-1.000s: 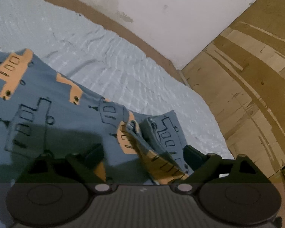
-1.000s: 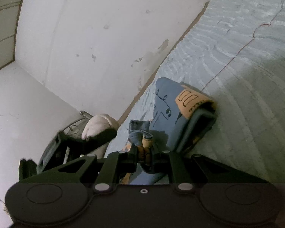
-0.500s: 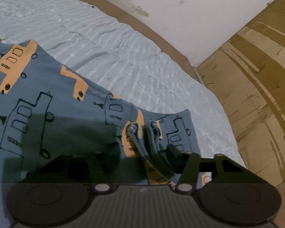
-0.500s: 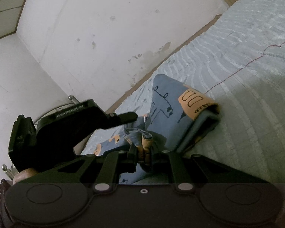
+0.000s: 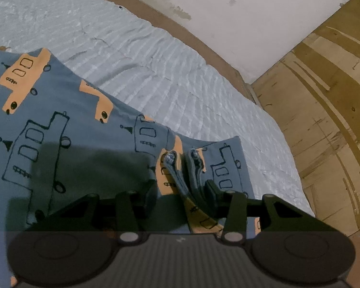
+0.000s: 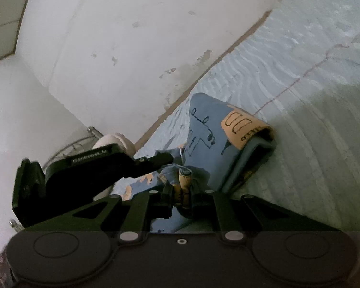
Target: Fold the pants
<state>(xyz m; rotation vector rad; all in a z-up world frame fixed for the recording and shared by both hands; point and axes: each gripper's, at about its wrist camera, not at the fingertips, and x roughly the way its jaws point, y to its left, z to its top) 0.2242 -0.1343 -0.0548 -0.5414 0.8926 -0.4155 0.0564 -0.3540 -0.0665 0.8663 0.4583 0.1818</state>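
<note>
Two grippers work over a pale quilted bedcover (image 5: 184,76) whose stitched ridges run in wavy lines across the mattress. Along its far edge a brown strip (image 5: 156,16) meets a white wall (image 5: 240,12), scuffed and stained just above the bed. At the right of the left wrist view stands a light wooden panel (image 5: 324,100) with darker bands. In the right wrist view a thin reddish thread line (image 6: 297,81) crosses the cover, and a window frame (image 6: 2,16) shows at the upper left corner of the room.

The pants (image 5: 67,132), blue-grey with orange and outlined train prints, lie spread flat on the cover, reaching toward the left of the left wrist view. The left gripper (image 5: 180,192) is closing its jaws around two bunched hem edges that rise between them; the right pad lies against the fabric, while the left pad stands apart from it. The right gripper (image 6: 182,192) has its jaws clamped tight on a gathered orange-and-blue fold of the pants (image 6: 204,129), which rise from there in a folded hump resting on the cover. The left gripper's black body (image 6: 84,168) reaches in from the left of that view.
</note>
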